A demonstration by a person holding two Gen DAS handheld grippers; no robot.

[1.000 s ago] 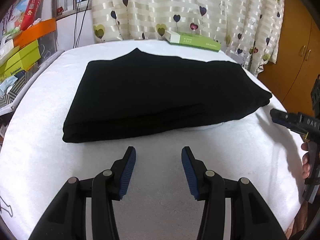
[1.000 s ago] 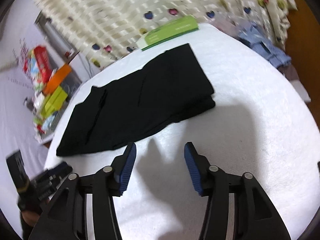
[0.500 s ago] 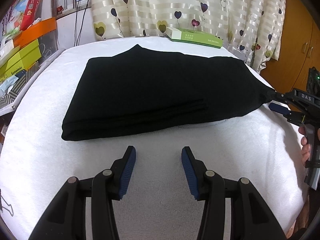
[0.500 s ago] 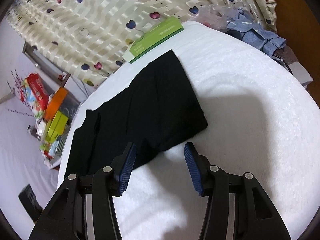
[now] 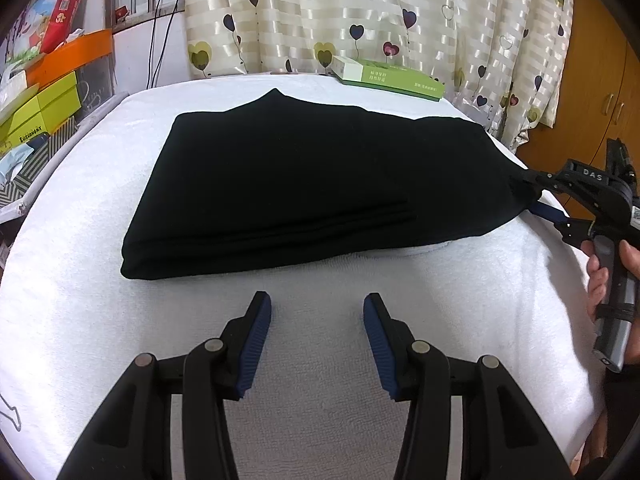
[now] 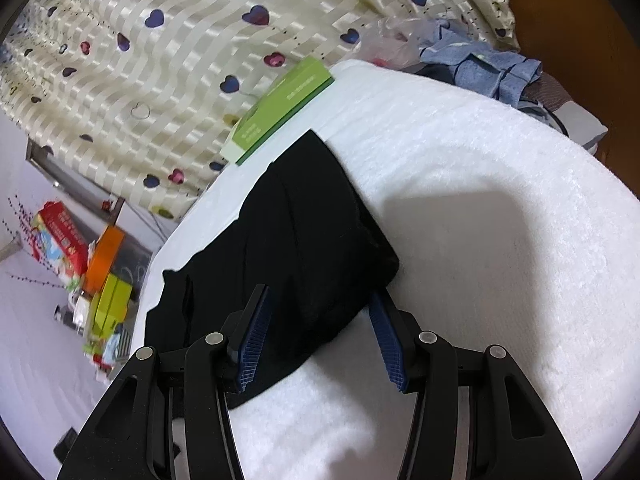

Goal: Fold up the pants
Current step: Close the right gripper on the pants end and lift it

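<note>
A surface (image 5: 100, 340) covered in white towelling is seen, backed by a heart-printed curtain (image 5: 360, 12). The folded black pants (image 5: 304, 184) are laid across its middle. A green box (image 5: 392, 78) is set at the far edge, apart from the pants. The right gripper (image 6: 320, 332) is spread wide around the pants' end corner, fingers (image 6: 256, 340) not clenched. The left gripper (image 5: 318, 340) is held released, just short of the pants' near fold.

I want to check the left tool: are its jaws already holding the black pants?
No, the left gripper is open over the bare white towel, short of the black pants.
</note>
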